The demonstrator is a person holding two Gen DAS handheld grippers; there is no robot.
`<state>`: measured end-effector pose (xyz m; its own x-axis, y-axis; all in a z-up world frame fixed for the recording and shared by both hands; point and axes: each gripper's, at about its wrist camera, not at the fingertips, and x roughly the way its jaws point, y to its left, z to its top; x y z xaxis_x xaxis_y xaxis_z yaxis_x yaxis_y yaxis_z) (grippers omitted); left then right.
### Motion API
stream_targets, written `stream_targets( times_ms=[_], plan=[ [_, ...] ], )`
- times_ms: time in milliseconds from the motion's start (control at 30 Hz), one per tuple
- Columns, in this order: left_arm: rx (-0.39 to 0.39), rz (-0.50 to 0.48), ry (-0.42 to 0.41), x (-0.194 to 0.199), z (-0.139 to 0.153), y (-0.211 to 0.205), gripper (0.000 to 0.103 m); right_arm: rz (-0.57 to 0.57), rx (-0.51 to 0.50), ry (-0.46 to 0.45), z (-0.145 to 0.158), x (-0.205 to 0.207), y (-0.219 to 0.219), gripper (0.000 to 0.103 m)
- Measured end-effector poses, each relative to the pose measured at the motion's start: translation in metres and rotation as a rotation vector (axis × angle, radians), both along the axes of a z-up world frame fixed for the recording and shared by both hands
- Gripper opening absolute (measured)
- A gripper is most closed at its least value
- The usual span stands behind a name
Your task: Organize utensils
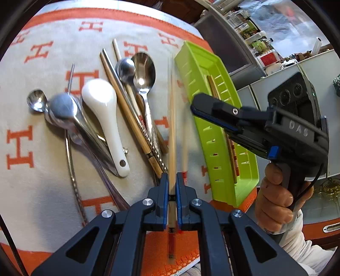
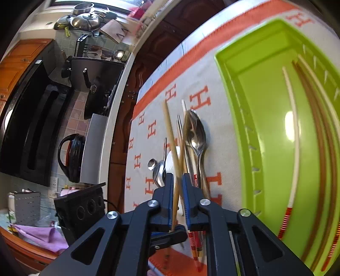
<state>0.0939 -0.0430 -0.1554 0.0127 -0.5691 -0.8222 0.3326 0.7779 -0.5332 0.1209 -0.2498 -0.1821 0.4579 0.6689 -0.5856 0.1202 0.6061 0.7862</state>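
Observation:
My left gripper [image 1: 172,184] is shut on a pale wooden chopstick [image 1: 171,118] with a red end, held above the cloth and pointing away, motion-blurred. Left of it lies a pile of utensils: a white ceramic spoon [image 1: 102,110], metal spoons [image 1: 143,72], and chopsticks [image 1: 127,110]. A lime-green tray [image 1: 244,169] at the right holds a few chopsticks [image 2: 295,152]. My right gripper [image 1: 196,106] hovers over the tray's near edge, fingers close together; in the right wrist view [image 2: 178,182] the held chopstick [image 2: 171,135] crosses between its fingers.
An orange-and-white H-patterned cloth [image 1: 42,53] covers the table. Behind it are a counter with jars [image 1: 255,38] and, in the right wrist view, a stove with pots [image 2: 87,19] and a black kettle [image 2: 72,157].

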Motion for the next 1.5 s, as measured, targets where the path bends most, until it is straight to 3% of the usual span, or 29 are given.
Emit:
stream_targets(
  times_ms=[167,267,300,400,500,667,767,1067,1100,1133,1300,1500],
  plan=[
    [0.016,-0.009,-0.043,-0.001,0.014,0.0,0.004,-0.009,-0.038,-0.048,0.022,-0.011,-0.01,0.001],
    [0.048,-0.014,-0.058,0.0,0.017,-0.002,0.004,0.01,-0.135,0.005,0.029,-0.014,-0.008,0.001],
    [0.057,-0.014,-0.057,0.002,0.015,-0.005,0.004,0.014,-0.143,0.045,0.027,-0.015,-0.007,0.003],
    [0.095,-0.006,-0.044,0.003,0.009,-0.009,0.004,-0.006,-0.208,0.147,0.019,-0.017,-0.003,0.023],
    [0.112,0.014,-0.03,0.003,0.004,-0.005,0.004,-0.015,-0.328,0.206,0.018,-0.017,0.014,0.028],
    [0.099,0.055,-0.043,0.001,0.008,0.011,0.004,-0.017,-0.498,0.274,0.013,-0.009,0.038,0.028],
    [0.08,0.081,-0.046,0.003,0.01,0.024,0.004,-0.002,-0.549,0.329,0.002,-0.007,0.049,0.028],
    [0.017,0.102,-0.041,0.003,0.009,0.048,0.004,0.111,-0.796,0.329,-0.01,-0.007,0.092,0.024],
    [0.01,0.103,-0.041,0.003,0.009,0.05,0.004,0.118,-0.795,0.33,-0.011,-0.008,0.093,0.02],
    [-0.001,0.104,-0.041,0.002,0.009,0.051,0.004,0.127,-0.781,0.346,-0.014,-0.007,0.093,0.009],
    [-0.021,0.111,-0.051,0.005,0.012,0.05,0.004,0.094,-0.717,0.37,-0.015,-0.006,0.089,0.006],
    [-0.034,0.115,-0.068,0.006,0.022,0.049,0.004,0.039,-0.596,0.295,0.01,-0.023,0.068,0.005]
  ],
)
